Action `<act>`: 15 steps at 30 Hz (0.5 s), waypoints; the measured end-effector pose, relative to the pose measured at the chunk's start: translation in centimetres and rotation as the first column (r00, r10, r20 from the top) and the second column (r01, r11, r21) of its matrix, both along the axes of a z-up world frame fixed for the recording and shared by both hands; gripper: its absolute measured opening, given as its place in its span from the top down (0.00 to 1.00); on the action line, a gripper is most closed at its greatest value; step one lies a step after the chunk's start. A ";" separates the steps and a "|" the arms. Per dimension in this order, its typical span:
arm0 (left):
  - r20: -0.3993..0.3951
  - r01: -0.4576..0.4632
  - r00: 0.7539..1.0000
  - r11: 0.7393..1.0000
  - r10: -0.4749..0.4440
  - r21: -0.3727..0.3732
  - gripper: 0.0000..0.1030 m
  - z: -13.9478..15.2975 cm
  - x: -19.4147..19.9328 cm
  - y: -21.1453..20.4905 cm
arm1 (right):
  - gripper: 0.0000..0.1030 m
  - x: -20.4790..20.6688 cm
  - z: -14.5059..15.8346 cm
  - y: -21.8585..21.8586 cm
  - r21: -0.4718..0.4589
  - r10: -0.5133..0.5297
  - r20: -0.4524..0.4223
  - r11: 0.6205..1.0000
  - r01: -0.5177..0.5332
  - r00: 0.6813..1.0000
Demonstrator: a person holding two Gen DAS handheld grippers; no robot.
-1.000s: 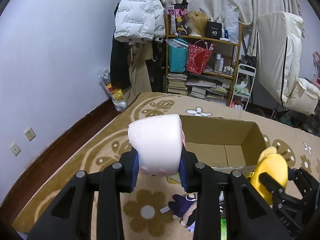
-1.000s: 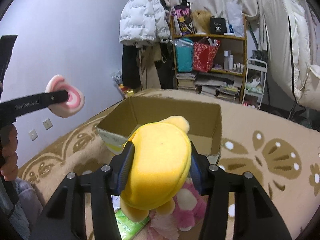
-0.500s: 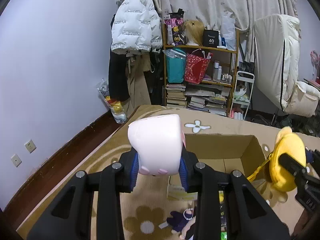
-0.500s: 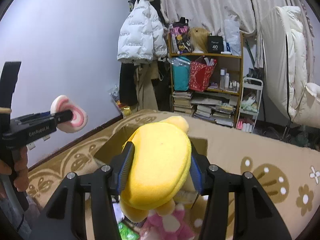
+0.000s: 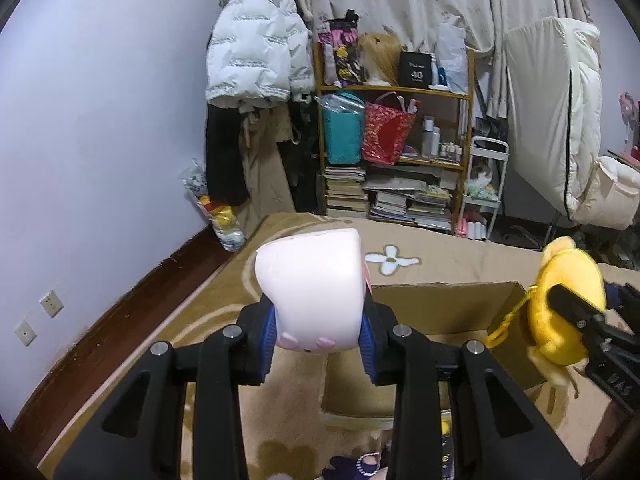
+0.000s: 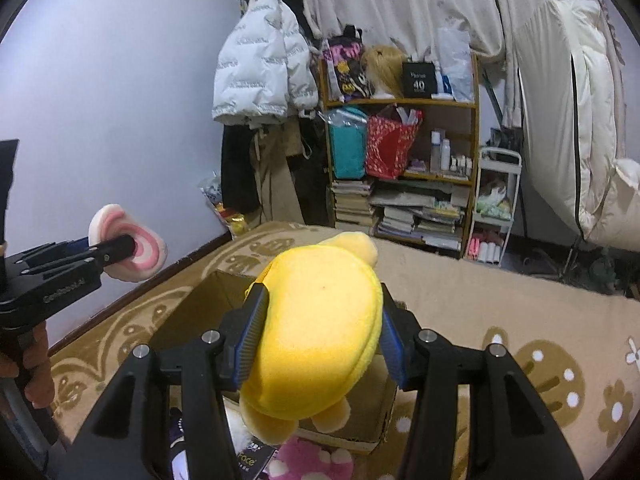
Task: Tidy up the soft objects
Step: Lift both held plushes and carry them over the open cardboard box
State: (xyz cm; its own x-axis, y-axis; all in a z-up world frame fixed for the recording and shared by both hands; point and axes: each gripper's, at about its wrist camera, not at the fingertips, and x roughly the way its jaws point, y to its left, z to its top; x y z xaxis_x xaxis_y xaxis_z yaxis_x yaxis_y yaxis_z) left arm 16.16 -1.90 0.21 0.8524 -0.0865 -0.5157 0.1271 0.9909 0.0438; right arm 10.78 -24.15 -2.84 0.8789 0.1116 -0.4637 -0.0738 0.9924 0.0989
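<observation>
Each wrist camera sits close behind its own fingers, raised above the rug [image 5: 440,248] and facing the far bookshelf [image 5: 394,152]. Both views share the cardboard box [image 6: 192,312], bookshelf, hanging jacket [image 6: 260,68] and each other's gripper.

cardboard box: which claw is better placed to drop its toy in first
Probably the right claw. Its yellow plush hangs above the cardboard box opening, by the right wrist view. The left claw holds the pink plush short of the near wall.
</observation>
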 end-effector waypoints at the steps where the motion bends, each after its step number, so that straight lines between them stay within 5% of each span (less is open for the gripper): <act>1: -0.006 0.008 1.000 1.000 -0.008 -0.004 0.68 -0.2 0.2 -0.2 | 0.46 0.3 -0.4 -0.1 0.008 -0.001 -0.008 1.000 0.001 1.000; 15: -0.134 0.121 0.984 0.992 -0.115 0.034 0.67 -5.3 1.6 -4.2 | 0.44 2.2 -5.0 0.0 0.000 0.029 -0.088 1.000 -0.029 0.996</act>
State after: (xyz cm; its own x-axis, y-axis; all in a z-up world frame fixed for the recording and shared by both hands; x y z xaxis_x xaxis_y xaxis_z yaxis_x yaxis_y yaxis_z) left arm 17.74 -6.10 -5.13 0.7623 -0.1587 -0.6275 0.2504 0.9663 0.0598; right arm 12.93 -24.20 -7.85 0.8310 0.1359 -0.5393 -0.0936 0.9900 0.1053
